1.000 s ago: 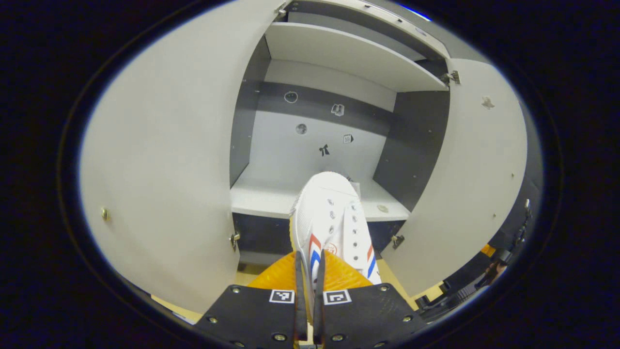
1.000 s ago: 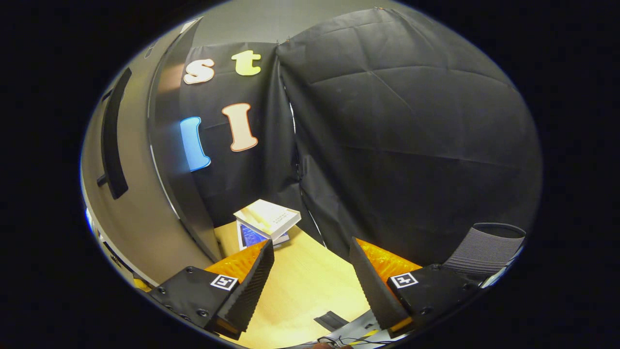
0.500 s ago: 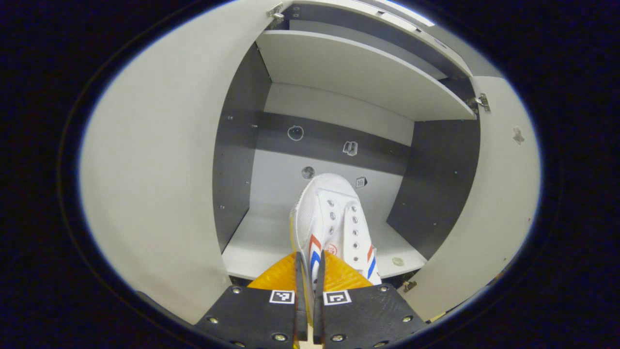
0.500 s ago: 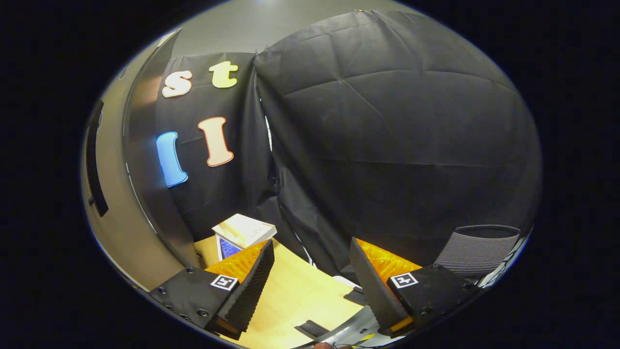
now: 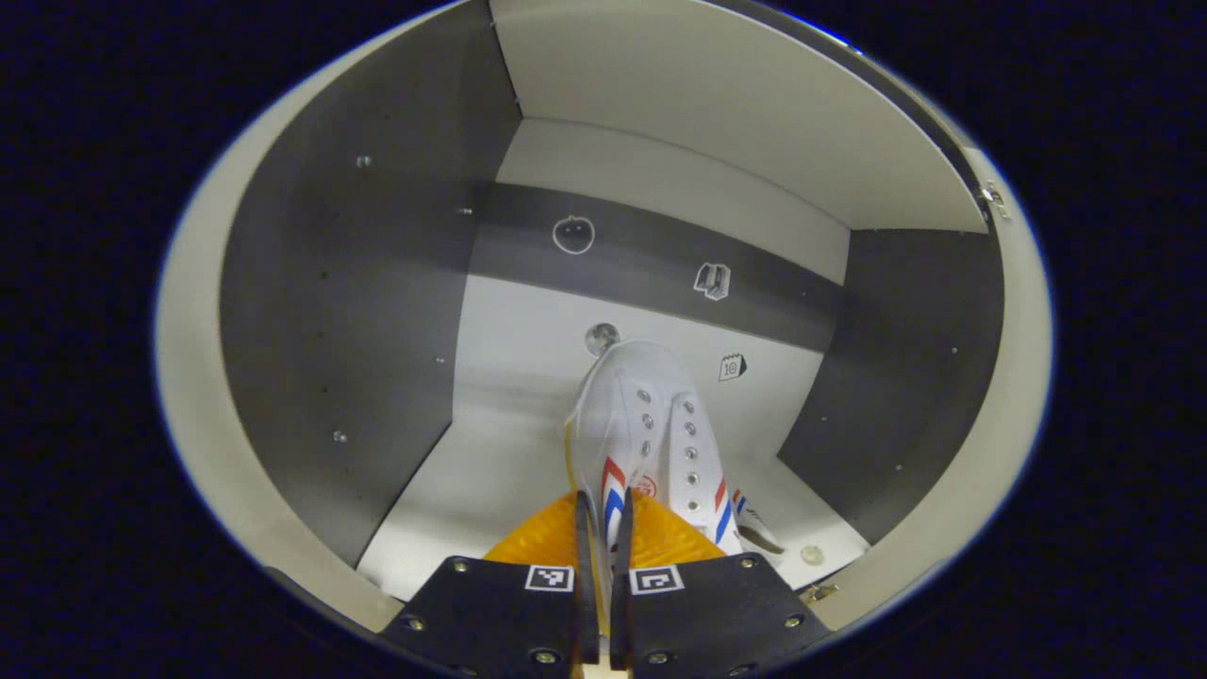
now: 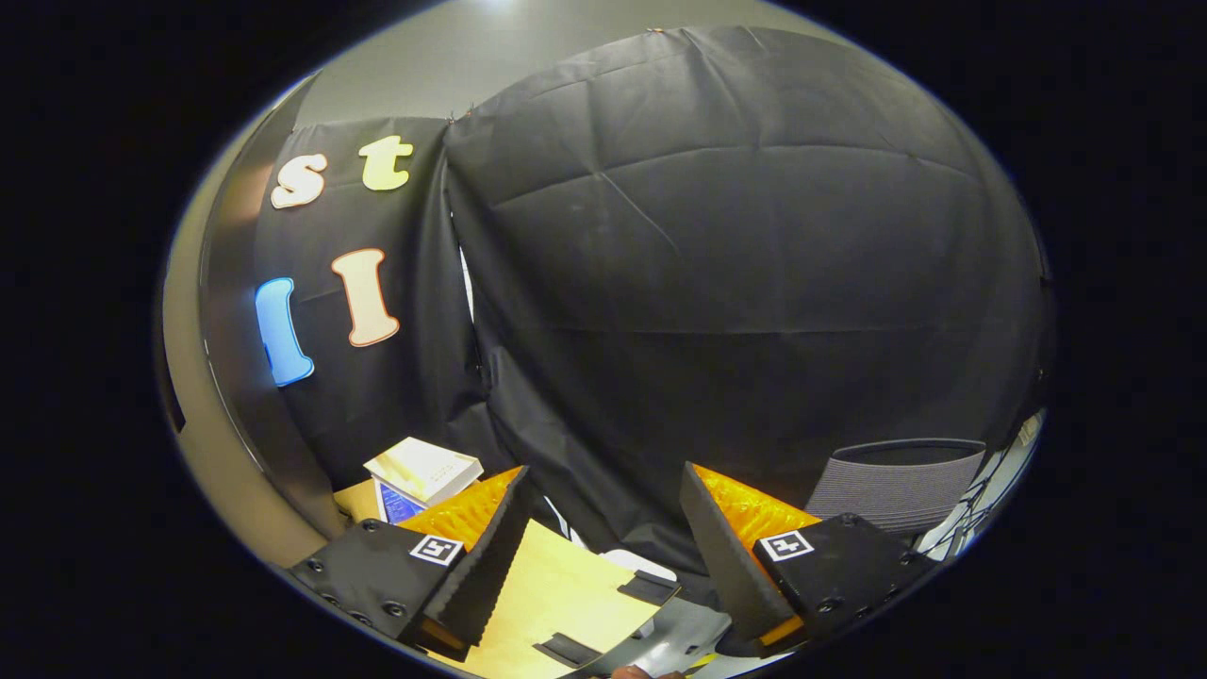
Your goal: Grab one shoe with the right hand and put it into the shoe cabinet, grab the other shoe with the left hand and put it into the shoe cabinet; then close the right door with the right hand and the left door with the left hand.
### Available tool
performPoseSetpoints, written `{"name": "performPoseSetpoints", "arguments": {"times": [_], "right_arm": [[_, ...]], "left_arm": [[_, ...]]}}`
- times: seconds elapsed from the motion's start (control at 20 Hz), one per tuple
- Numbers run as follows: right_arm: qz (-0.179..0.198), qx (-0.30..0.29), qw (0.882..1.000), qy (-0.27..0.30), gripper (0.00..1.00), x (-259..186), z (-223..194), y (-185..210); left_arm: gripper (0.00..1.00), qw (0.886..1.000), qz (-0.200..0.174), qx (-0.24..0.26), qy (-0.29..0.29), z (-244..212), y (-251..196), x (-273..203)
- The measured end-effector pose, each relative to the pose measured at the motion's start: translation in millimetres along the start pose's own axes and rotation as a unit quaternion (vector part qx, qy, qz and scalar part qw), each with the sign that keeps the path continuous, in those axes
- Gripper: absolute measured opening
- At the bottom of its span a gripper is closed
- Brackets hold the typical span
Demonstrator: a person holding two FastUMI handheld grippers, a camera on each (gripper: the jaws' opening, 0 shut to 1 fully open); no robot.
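Grey side walls and a pale back panel with a dark band and small stickers enclosed the inside of the shoe cabinet [image 5: 377, 283] in the left gripper view, with a light shelf overhead and a pale floor board below. The left gripper [image 5: 603, 566] had its two fingers pressed close together on the heel end of a white canvas sneaker with red and blue stripes [image 5: 641, 424], whose toe pointed toward the back panel, above the floor board; whether its sole touched the board could not be told. In the right gripper view, black cloth hung behind a pale wooden table [image 6: 556, 594] carrying a stack of white boxes [image 6: 424, 469], with a grey ribbed chair back [image 6: 896, 481] to the right. The right gripper [image 6: 603, 556] held its fingers spread wide apart with nothing between them.
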State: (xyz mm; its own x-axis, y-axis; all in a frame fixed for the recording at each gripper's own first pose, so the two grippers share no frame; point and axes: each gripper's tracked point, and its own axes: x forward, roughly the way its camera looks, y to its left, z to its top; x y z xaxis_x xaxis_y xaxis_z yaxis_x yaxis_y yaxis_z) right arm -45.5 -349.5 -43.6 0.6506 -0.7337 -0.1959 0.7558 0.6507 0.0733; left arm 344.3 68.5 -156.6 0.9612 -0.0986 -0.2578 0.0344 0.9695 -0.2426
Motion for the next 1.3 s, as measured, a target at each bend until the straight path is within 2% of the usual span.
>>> {"name": "performPoseSetpoints", "arguments": {"times": [0.1,0.15,0.2,0.25,0.4,0.5,0.55,0.65,0.7,0.75,0.8,0.85,0.9,0.95,1.05,1.1,1.2,1.3], "right_arm": [[-0.004,0.011,1.0,0.002,0.98,-2,-3,-3],[-0.005,0.018,1.0,0.004,0.92,-2,-5,-2],[-0.004,0.024,1.0,0.007,0.92,-1,-10,0],[-0.001,0.028,1.0,0.011,0.98,-1,-13,3],[0.003,0.013,1.0,0.011,0.98,-1,-21,11],[0.006,-0.01,1.0,0.008,0.98,0,-22,16],[0.011,-0.016,1.0,0.007,0.98,0,-21,20],[0.021,-0.016,1.0,0.006,0.98,0,-20,29],[0.025,-0.013,1.0,0.006,0.92,0,-19,31],[0.028,-0.01,1.0,0.004,0.92,2,-19,33],[0.03,-0.008,0.999,0.007,0.92,5,-21,35],[0.034,-0.008,0.999,0.012,0.98,5,-24,37],[0.039,-0.006,0.999,0.014,0.98,6,-25,41],[0.046,-0.005,0.999,0.014,0.93,5,-24,44],[0.064,-0.009,0.998,0.013,0.93,7,-20,53],[0.072,-0.012,0.997,0.012,0.98,9,-18,56],[0.08,-0.015,0.997,0.006,0.98,13,-8,62],[0.093,-0.012,0.996,-0.001,0.98,17,4,72]], "left_arm": [[0.06,1.0,0.0,0.006,0.02,0,0,4],[0.07,0.999,0.0,0.018,0.029,1,-1,4],[0.07,0.999,0.0,0.032,0.038,4,-1,2],[0.07,0.998,-0.001,0.038,0.042,9,-2,3],[0.07,0.998,0.01,0.034,0.059,2,0,5],[0.07,0.997,0.019,0.04,0.061,-2,-4,5],[0.13,0.997,0.022,0.043,0.064,-4,-4,4],[0.13,0.997,0.024,0.047,0.065,-3,-4,3],[0.15,0.997,0.019,0.045,0.061,-1,-6,1],[0.14,0.997,0.023,0.051,0.043,9,-6,-3],[0.18,0.997,0.031,0.066,0.018,24,-6,-9],[0.27,0.995,0.044,0.086,-0.006,40,-3,-15],[0.28,0.993,0.048,0.103,-0.024,49,-3,-22],[0.33,0.991,0.048,0.119,-0.038,59,-8,-34],[0.74,0.986,0.041,0.148,-0.066,66,-23,-55],[0.94,0.982,0.049,0.163,-0.086,72,-26,-70],[0.94,0.97,0.076,0.191,-0.13,85,-29,-105],[0.94,0.968,0.067,0.196,-0.143,83,-45,-134]]}}
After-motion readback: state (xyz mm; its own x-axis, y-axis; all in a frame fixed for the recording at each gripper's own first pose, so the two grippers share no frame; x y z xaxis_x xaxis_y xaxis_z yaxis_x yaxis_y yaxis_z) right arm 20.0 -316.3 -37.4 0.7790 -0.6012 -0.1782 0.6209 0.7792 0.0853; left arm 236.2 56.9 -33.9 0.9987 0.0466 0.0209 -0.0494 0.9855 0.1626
